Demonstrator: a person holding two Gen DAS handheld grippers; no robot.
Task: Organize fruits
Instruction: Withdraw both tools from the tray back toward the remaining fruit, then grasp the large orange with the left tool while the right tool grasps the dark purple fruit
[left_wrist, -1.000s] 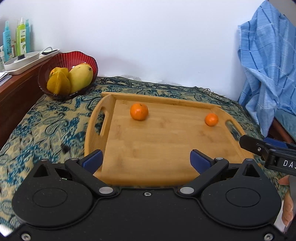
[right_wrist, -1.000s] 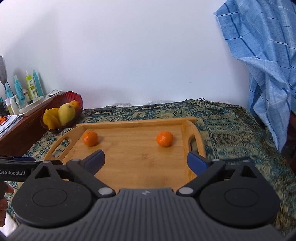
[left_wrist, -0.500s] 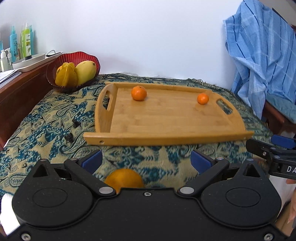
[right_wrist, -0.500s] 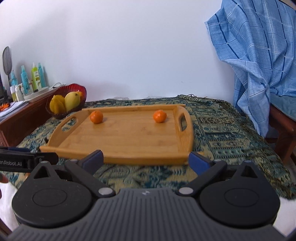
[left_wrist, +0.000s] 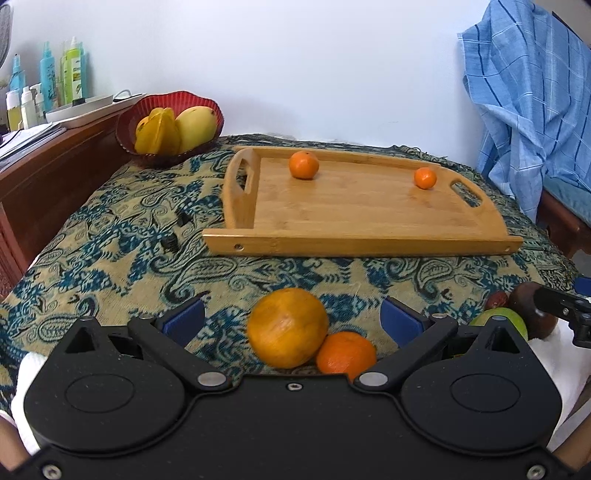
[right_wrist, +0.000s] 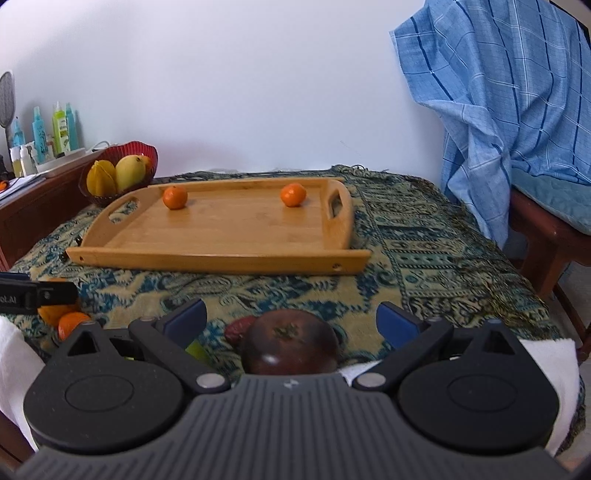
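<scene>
Large orange now in view on the patterned cloth, touching a smaller orange at its right, both short of the wooden tray. A second ago neither in sight: both grippers pulled back from over the tray toward the near edge, so likely a fresh pick beginning. Sits between the spread, empty fingers of the left gripper, slightly left of centre. Dark round fruit likewise centred between the wide-open, empty right gripper. Two small oranges already on the tray.
</scene>
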